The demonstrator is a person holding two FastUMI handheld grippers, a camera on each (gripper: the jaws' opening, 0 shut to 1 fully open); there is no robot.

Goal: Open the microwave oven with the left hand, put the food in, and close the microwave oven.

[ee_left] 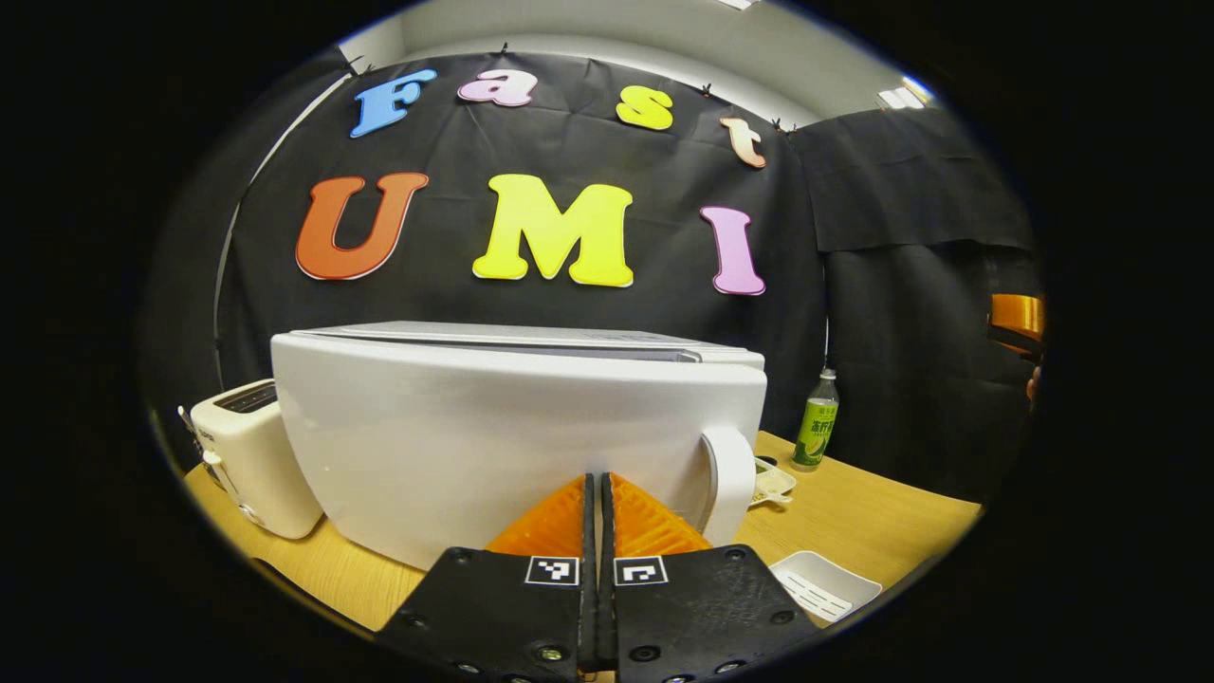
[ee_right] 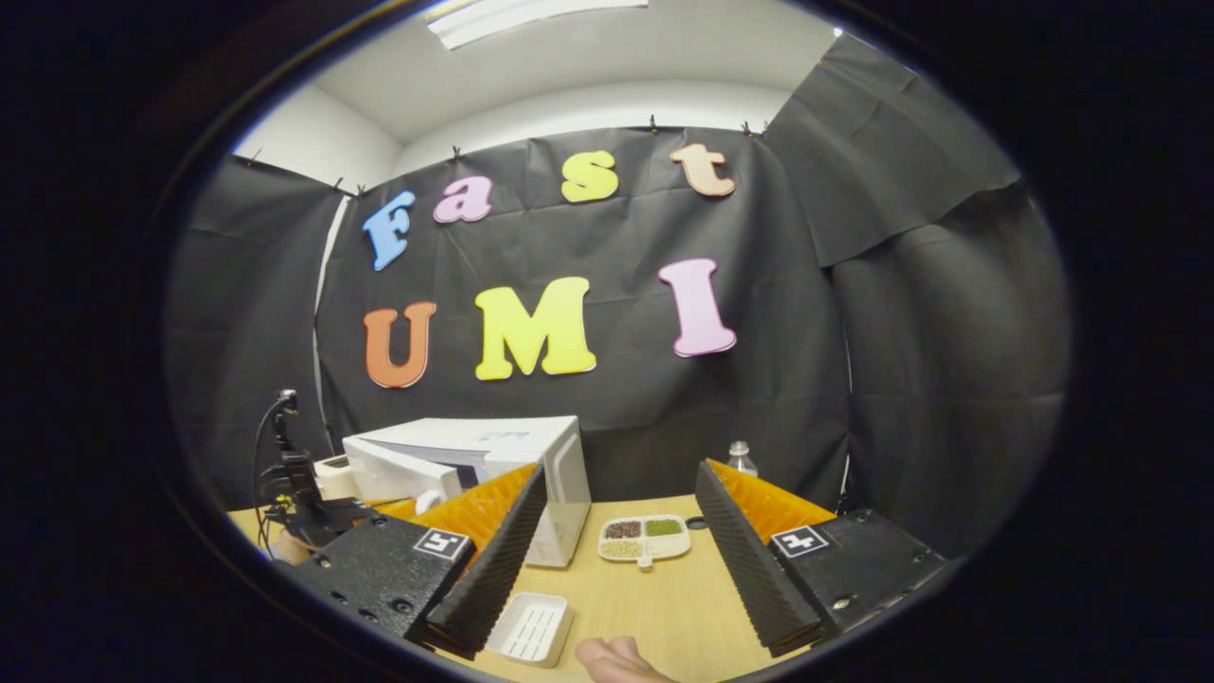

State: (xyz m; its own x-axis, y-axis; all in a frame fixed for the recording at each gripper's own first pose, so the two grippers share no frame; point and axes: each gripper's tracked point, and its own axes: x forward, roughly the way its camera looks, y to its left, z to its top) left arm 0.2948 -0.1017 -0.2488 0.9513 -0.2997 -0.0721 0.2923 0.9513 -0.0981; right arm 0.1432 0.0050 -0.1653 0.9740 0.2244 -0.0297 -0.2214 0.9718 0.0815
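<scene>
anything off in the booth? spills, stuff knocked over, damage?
Nothing stands out. The microwave stands square on the table, its door swung open. The divided food tray lies flat with its contents in their compartments, and the bottle stands upright.

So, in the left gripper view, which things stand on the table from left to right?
toaster → microwave oven → divided food dish → green bottle

Glossy white plastic microwave [ee_left: 493, 436] on a matt wood-grain table [ee_left: 854, 512].
</scene>
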